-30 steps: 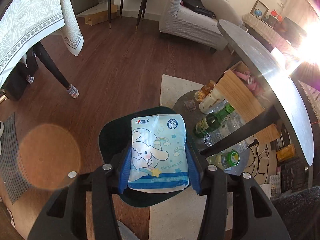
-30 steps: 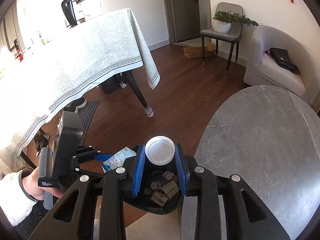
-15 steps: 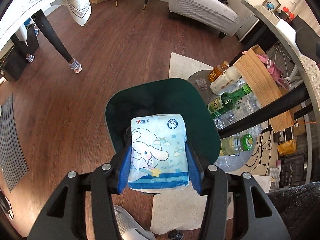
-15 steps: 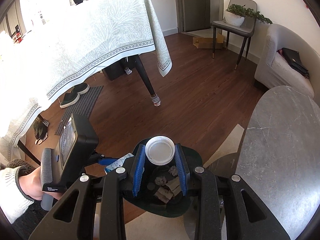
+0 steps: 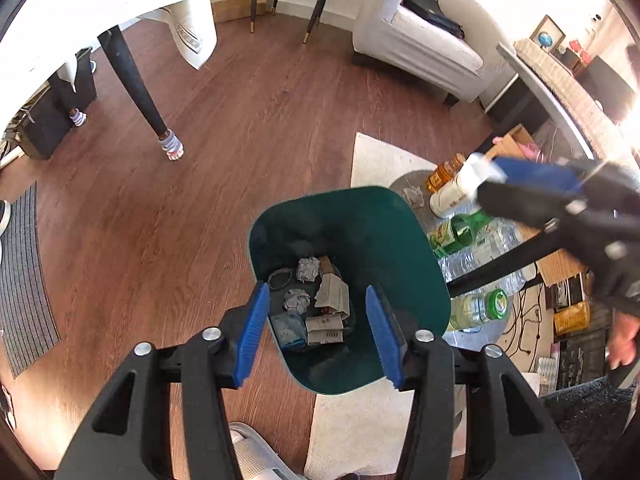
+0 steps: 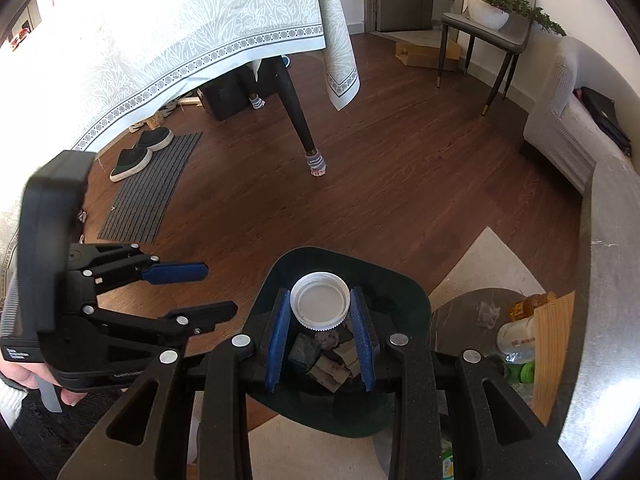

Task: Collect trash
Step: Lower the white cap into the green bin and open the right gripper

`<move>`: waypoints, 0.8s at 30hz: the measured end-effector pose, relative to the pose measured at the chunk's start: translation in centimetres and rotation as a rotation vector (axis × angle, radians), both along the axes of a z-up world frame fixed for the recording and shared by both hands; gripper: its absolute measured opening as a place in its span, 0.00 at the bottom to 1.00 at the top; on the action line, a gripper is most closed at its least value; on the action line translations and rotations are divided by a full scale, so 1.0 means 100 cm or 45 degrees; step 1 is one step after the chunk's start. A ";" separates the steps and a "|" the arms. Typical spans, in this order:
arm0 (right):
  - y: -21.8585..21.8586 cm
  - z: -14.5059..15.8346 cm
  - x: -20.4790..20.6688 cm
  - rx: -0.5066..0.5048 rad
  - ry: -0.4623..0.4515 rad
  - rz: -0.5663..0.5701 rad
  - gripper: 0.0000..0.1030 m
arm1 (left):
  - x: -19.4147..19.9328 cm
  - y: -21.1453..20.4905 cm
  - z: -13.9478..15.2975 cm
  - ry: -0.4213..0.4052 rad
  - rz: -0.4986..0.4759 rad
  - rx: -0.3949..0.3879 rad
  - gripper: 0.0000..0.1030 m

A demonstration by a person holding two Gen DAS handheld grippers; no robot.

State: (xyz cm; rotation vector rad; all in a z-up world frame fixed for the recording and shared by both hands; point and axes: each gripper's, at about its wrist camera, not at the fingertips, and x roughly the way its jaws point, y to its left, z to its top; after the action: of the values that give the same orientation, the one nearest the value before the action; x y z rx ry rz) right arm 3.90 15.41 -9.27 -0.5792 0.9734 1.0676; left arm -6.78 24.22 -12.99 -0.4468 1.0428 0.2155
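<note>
A dark green bin stands on the wooden floor and holds crumpled paper, cardboard scraps and the light blue tissue pack. My left gripper is open and empty right above the bin. It also shows in the right wrist view, left of the bin. My right gripper is shut on a white plastic lid, held over the bin's mouth. In the left wrist view the right gripper comes in from the right with the lid.
Several bottles stand on a low round shelf under the grey round table, right of the bin. A white rug lies beneath. A cloth-covered table leg, slippers and a mat lie farther off.
My left gripper has opened and the tissue pack has dropped into the bin. Both grippers have moved lower over the bin; the right one still holds the lid.
</note>
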 end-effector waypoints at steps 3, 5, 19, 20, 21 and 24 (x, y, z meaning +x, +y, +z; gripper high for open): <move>0.007 -0.019 -0.002 -0.046 0.023 0.003 0.30 | -0.007 0.006 0.010 -0.050 0.029 0.012 0.43; 0.010 -0.030 -0.002 -0.071 0.040 0.001 0.30 | -0.011 0.010 0.017 -0.078 0.049 0.021 0.41; 0.008 -0.080 -0.006 -0.287 0.035 0.011 0.41 | -0.020 0.011 0.072 -0.242 0.019 0.050 0.28; 0.007 -0.081 -0.007 -0.304 0.024 0.013 0.47 | -0.020 0.010 0.075 -0.251 0.016 0.050 0.28; 0.007 -0.083 -0.009 -0.312 0.019 0.017 0.49 | -0.020 0.010 0.079 -0.260 0.015 0.054 0.28; 0.002 -0.082 -0.010 -0.311 0.025 0.030 0.49 | -0.019 0.008 0.090 -0.293 0.009 0.061 0.28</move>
State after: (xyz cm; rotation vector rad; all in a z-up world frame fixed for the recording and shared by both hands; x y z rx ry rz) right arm 2.92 15.61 -17.46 -0.7825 1.1252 0.9831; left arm -8.71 25.00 -3.99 -0.4215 0.8090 0.1903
